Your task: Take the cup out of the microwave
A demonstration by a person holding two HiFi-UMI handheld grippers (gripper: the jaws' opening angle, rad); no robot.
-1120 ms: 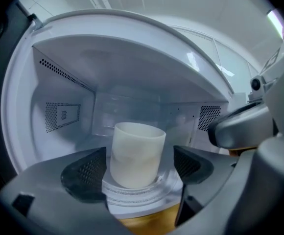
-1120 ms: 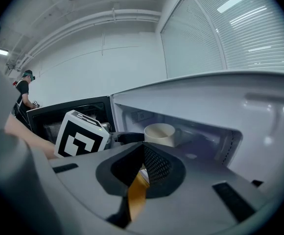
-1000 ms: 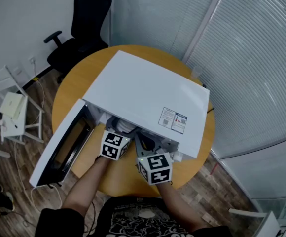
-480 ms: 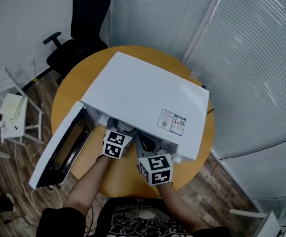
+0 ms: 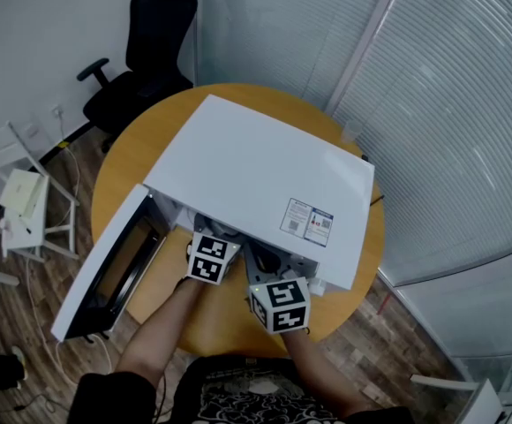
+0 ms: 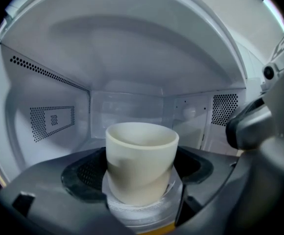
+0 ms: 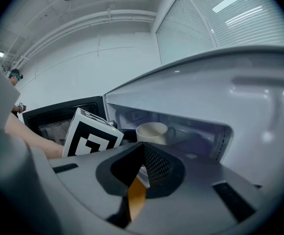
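Left gripper view puts the cream cup (image 6: 141, 160) upright in the mouth of the microwave (image 5: 265, 170), low in the cavity and between the jaws of the left gripper (image 6: 139, 180). The dark pads stand against its lower wall on either side, and I judge the jaws clenched on it. The right gripper (image 7: 141, 165) waits just outside the opening, its jaws drawn together with nothing between them. From its camera the cup shows beyond the left gripper's marker cube. The door (image 5: 115, 263) hangs wide open to the person's left, and the oven sits on a round wooden table (image 5: 212, 321). The step in hand appears to be the withdrawal. It would go best as a level, straight pull toward the person, with the cup kept below the cavity's top edge, clear of the door, and held low enough that it cannot tip. Against the head view of a second ago, the left marker cube sits marginally closer to the opening, while the right gripper has scarcely moved.
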